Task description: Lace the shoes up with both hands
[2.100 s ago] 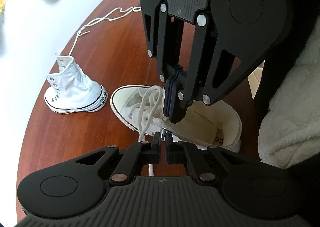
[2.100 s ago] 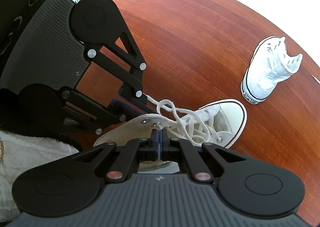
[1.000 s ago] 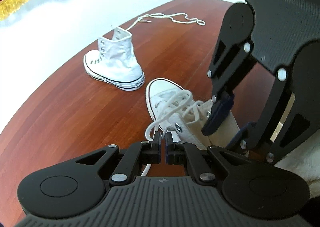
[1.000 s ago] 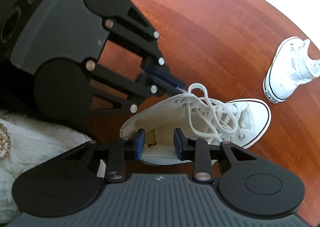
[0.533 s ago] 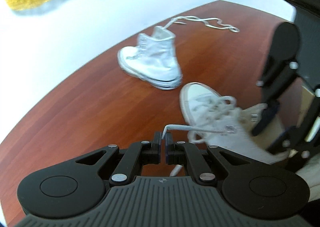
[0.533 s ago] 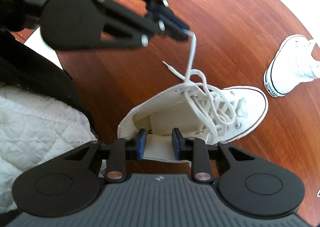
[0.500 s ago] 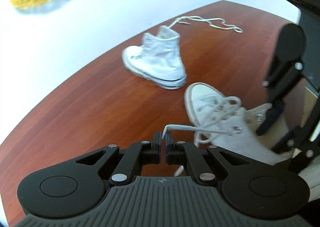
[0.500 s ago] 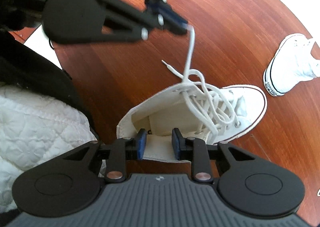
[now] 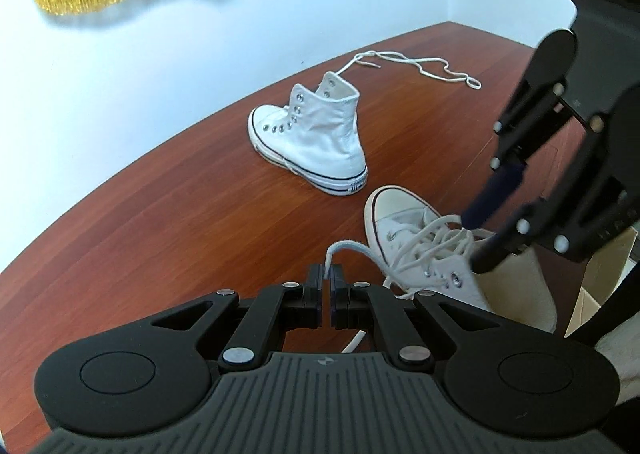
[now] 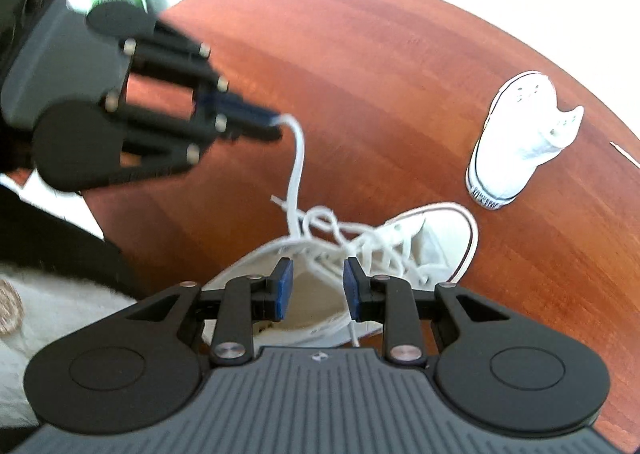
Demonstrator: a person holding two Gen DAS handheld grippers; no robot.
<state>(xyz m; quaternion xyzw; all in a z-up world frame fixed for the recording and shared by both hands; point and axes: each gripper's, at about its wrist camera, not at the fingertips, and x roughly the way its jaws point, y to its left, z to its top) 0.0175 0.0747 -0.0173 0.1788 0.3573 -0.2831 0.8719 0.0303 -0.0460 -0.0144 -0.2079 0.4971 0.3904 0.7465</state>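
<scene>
Left gripper [image 9: 326,286] clenched on lace [image 10: 297,158]; right gripper [image 10: 318,286] released above near shoe [image 9: 432,250].
Near shoe sits by the table's [image 9: 160,214] near edge; second shoe [image 9: 316,138] farther off, bare wood between.

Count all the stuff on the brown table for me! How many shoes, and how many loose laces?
Shoes: 2 – the laced shoe near the grippers and the unlaced shoe farther back.
Loose laces: 1 – the lace lying behind the unlaced shoe.
Total: 3
</scene>
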